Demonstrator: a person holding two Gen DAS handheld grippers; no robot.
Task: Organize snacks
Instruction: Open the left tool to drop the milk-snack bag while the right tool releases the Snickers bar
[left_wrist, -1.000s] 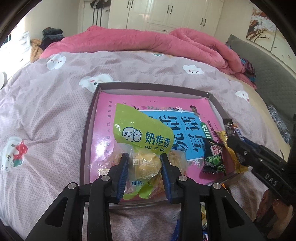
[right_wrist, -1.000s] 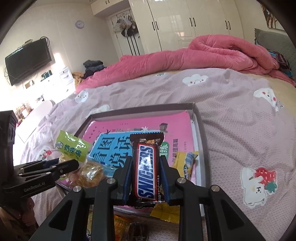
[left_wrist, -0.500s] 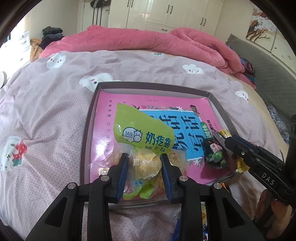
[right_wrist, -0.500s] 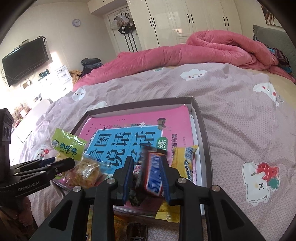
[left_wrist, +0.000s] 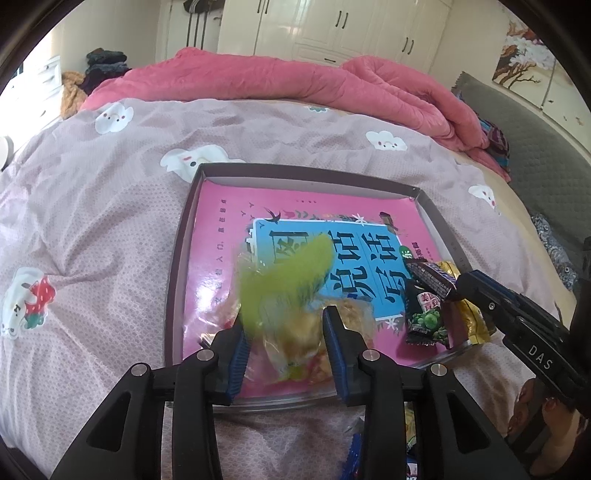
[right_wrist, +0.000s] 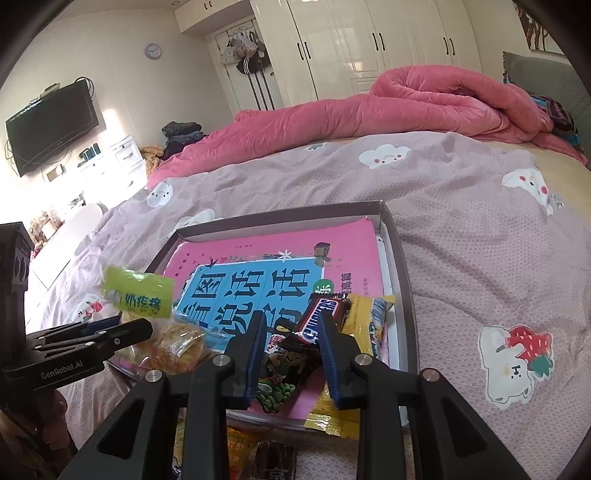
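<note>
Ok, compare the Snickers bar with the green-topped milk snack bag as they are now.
The Snickers bar is a slim brown bar; the green-topped milk snack bag is a wider clear pouch showing yellow pieces. The bar looks sharp and lies tilted on other packets in the tray; the bag is motion-blurred between the left tool's fingers. Both are at the tray's near end, each beside an open tool, the bar by the right tool.

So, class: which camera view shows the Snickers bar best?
The right wrist view: the Snickers bar lies close ahead between the open right gripper fingers, its lettering readable. The left wrist view shows it only small, dark and edge-on, at the tray side.
</note>
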